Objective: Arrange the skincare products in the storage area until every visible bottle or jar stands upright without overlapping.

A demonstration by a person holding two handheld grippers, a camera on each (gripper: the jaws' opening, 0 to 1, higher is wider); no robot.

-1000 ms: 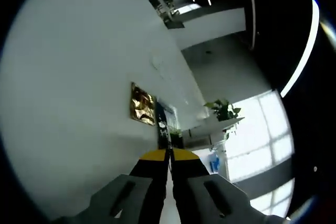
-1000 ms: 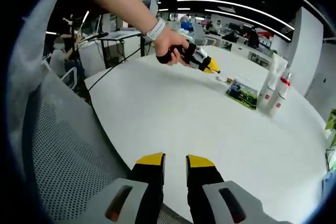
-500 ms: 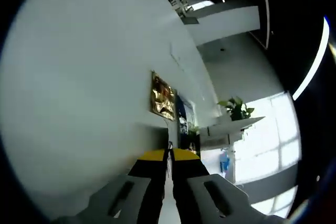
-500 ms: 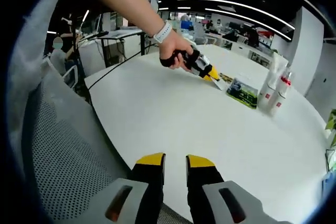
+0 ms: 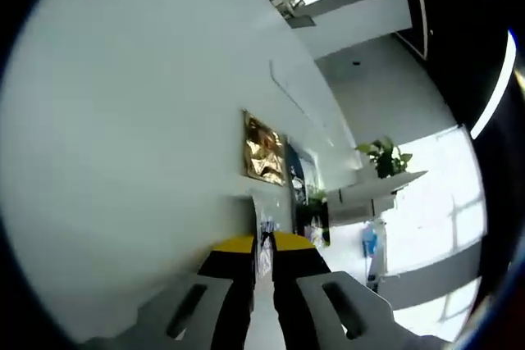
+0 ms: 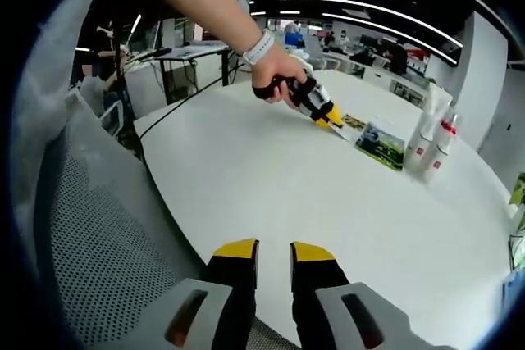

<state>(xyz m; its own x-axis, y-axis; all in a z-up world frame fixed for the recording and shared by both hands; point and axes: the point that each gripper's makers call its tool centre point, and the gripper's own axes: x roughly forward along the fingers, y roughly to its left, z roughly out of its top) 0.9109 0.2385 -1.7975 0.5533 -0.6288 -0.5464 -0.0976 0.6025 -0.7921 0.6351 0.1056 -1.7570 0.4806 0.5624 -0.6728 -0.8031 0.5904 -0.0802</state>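
Far across the white counter (image 6: 271, 178), left gripper (image 6: 331, 120) low beside gold sachet (image 5: 264, 149), jaws nearly closed, contents unclear; bottles (image 6: 430, 138) upright beyond; right gripper (image 6: 265, 256) slightly parted, empty.

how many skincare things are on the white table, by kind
Upright white containers, a tall tube and a red-capped bottle: 2
Flat packets, one gold foil and one dark green: 2
Total: 4. The left tongs sit low by the gold packet, the right tongs near the table's near edge.
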